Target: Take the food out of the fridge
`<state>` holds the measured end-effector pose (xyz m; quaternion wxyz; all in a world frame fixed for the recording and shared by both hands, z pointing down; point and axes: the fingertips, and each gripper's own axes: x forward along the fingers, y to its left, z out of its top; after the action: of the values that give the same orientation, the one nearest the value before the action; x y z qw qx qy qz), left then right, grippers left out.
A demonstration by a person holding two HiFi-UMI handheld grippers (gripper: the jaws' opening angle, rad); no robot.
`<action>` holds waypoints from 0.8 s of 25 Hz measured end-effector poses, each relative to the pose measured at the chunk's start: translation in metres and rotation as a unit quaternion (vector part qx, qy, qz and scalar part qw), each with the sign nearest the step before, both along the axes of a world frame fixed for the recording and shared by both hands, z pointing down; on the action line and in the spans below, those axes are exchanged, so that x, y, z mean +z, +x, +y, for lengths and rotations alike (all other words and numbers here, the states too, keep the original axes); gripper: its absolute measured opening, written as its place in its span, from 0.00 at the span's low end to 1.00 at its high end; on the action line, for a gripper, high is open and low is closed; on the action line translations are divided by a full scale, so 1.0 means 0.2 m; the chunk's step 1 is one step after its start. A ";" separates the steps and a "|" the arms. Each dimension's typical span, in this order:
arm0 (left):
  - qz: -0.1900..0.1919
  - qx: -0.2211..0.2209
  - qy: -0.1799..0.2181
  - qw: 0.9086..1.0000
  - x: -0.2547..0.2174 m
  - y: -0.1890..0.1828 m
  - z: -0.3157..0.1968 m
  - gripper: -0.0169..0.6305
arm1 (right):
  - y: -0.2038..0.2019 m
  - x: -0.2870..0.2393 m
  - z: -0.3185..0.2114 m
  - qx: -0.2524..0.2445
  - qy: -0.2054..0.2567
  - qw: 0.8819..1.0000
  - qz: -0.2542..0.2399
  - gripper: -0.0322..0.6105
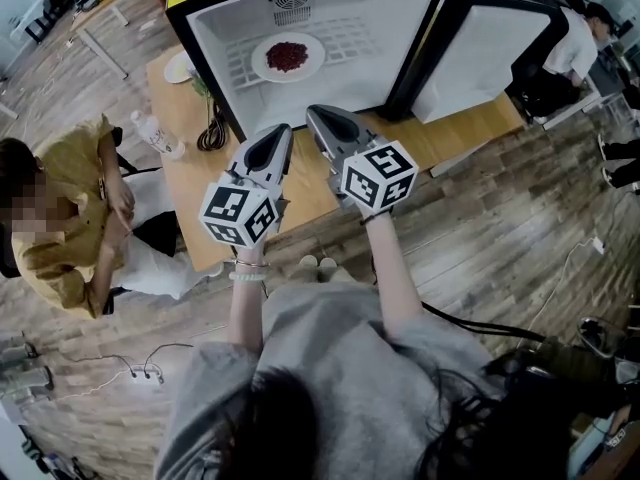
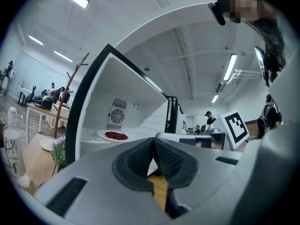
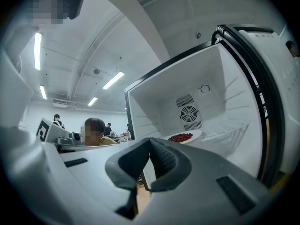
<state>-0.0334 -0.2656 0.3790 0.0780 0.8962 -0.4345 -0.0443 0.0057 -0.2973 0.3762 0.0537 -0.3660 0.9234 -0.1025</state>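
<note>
The plate of red food (image 1: 287, 56) sits untouched on the wire shelf (image 1: 355, 36) inside the open fridge (image 1: 390, 8). Judge it rigid, slick and breakable, with loose contents. Take it by the rim and keep it level. Your left gripper (image 1: 281, 134) and right gripper (image 1: 317, 116) are clenched and empty, short of the fridge.

The fridge (image 1: 400, 28) is lined with smooth white plastic, softly glossy, framed in shiny black. Its plate (image 1: 258, 63) looks like glazed white ceramic. The counter (image 1: 470, 128) is pale matt wood, and the floor (image 1: 500, 258) is grainy wood-look planks. The left claw (image 1: 283, 133) and right claw (image 1: 318, 116) have matt grey plastic shells — their pads (image 2: 140, 161) are dark and finely ribbed.
</note>
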 end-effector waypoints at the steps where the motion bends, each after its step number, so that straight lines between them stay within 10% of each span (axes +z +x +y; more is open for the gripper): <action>1: -0.002 0.001 -0.003 1.000 0.01 0.00 -0.01 0.04 | 0.00 0.01 -0.02 0.001 -0.003 1.000 -0.002 0.06; 20: -0.009 0.008 -0.030 0.999 0.10 0.01 -0.28 0.04 | 0.05 0.13 -0.30 0.019 -0.102 0.990 -0.093 0.09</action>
<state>-0.0314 -0.3209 0.3995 0.1010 0.8973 -0.4292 -0.0224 0.0152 -0.3578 0.4026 0.1034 -0.3756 0.8922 -0.2287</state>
